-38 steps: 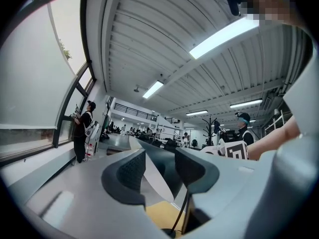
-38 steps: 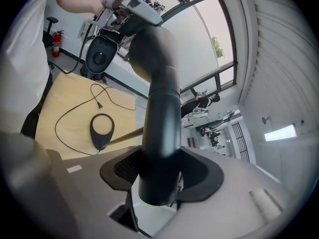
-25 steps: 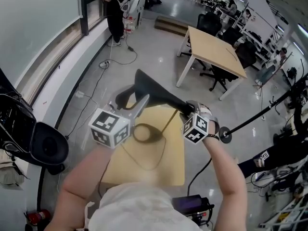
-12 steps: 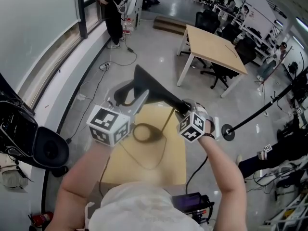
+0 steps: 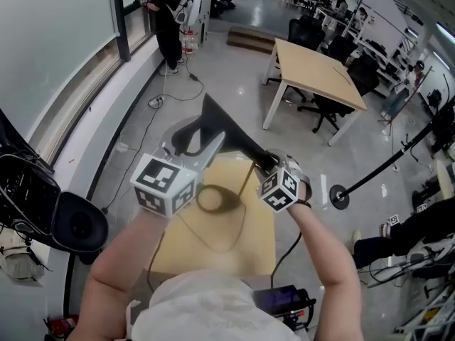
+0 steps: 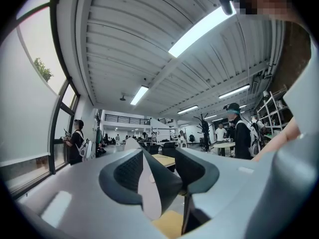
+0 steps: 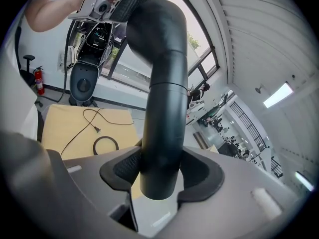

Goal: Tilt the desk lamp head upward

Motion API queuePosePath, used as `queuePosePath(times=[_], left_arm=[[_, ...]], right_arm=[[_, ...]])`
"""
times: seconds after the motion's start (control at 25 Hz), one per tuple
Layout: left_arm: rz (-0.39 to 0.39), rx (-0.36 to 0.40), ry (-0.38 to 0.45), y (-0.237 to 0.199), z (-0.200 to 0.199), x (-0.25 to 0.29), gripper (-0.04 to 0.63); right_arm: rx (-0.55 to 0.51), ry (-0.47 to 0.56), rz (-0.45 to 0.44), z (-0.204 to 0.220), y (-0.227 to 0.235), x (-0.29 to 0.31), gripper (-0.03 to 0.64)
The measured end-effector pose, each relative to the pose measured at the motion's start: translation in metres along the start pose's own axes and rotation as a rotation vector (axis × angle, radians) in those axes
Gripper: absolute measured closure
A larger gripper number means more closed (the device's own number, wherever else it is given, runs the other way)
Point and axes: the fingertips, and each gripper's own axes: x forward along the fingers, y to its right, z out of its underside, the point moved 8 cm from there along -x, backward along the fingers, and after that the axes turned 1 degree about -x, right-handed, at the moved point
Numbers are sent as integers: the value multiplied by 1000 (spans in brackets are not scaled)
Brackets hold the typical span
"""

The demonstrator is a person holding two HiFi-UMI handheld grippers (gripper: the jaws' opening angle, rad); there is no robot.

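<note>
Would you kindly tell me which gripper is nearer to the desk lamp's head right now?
Left. The left gripper is clamped on the lamp head itself, while the right gripper grips the lamp's black arm, some way along from the head.

We look down on a light wooden tabletop (image 5: 259, 244) just below us. Well beyond it stands a second wooden table (image 5: 316, 66) on white legs, with black office chairs (image 5: 323, 112) close beside it. Further off, a low wooden platform (image 5: 252, 38) lies on the grey floor (image 5: 227, 77). We see a person in black (image 5: 169, 20) standing by the window, a red fire extinguisher (image 7: 39, 83) near the wall, and a black stand with a round base (image 5: 340, 196) at the right.
</note>
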Motion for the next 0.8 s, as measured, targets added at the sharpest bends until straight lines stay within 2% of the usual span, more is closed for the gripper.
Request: queuePosePath(times=[0.48, 0.68, 0.8], left_arm=[[-11, 1, 5, -6, -5, -10, 414], [10, 0, -2, -10, 3, -11, 422], [15, 4, 12, -14, 5, -20, 428]], right_arm=[[3, 7, -4, -10, -5, -4, 374], [-15, 4, -9, -6, -8, 1, 379], [-10, 8, -9, -3, -8, -3, 356]])
